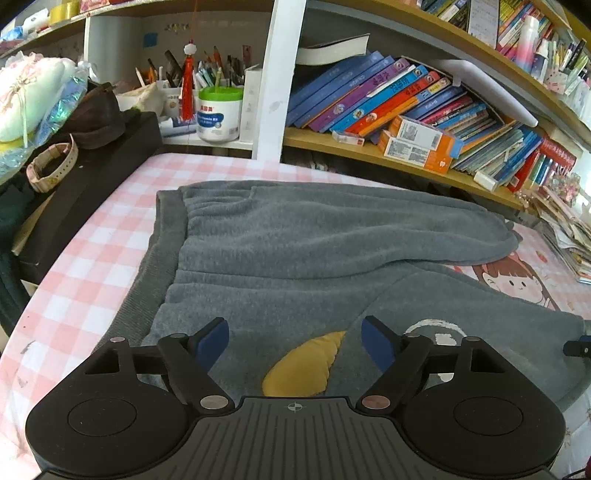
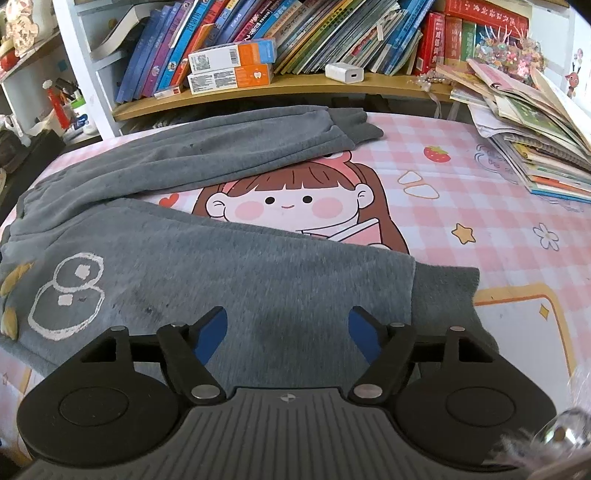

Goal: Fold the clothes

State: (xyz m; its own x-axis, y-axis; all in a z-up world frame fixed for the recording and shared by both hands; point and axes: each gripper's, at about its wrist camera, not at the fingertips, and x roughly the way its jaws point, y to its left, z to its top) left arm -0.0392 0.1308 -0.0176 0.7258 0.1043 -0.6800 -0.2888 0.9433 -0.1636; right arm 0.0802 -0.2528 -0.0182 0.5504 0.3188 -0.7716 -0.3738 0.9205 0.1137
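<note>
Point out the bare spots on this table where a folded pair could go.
Free: the pink checked cloth between the pants cuffs and the pile of books, and the wedge between the two legs of the grey pants. Also the strip beside the waistband. Crowded: the back shelf edge.

Home study corner: crammed bookshelves [image 2: 295, 33], pen pots [image 1: 207, 79], cartoon tablecloth [image 2: 461, 192].
</note>
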